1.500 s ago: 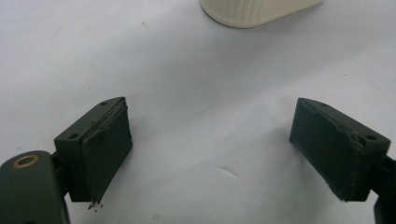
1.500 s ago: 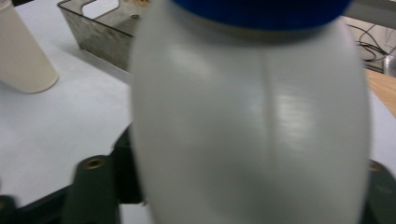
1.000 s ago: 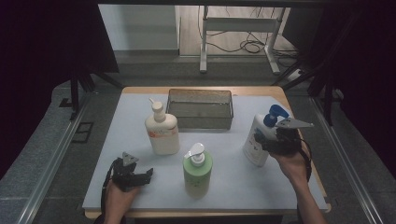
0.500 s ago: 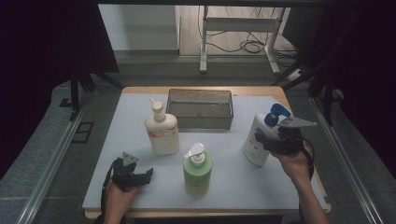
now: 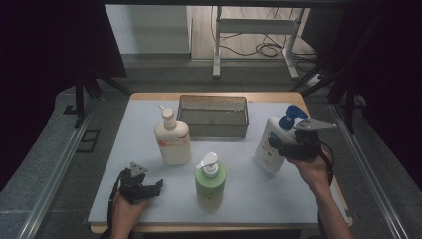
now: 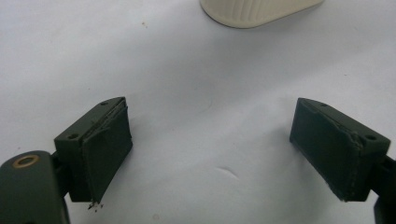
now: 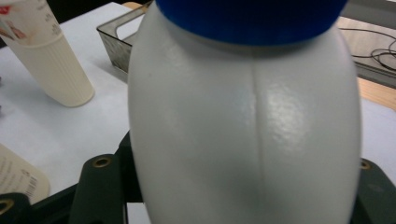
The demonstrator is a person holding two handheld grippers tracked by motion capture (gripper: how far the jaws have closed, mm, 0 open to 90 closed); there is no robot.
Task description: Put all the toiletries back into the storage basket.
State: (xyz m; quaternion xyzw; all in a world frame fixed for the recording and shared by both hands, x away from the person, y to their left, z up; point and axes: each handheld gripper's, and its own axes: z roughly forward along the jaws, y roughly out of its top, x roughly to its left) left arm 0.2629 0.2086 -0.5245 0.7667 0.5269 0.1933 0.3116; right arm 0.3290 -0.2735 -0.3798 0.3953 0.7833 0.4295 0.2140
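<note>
The right claw is gripping the white blue-capped bottle around its body, tilted at the desk's right side. Its rigid, glossy plastic is likely behaving slippery and weighty, so mid-body suits. The left claw is resting open, holding nothing.
</note>
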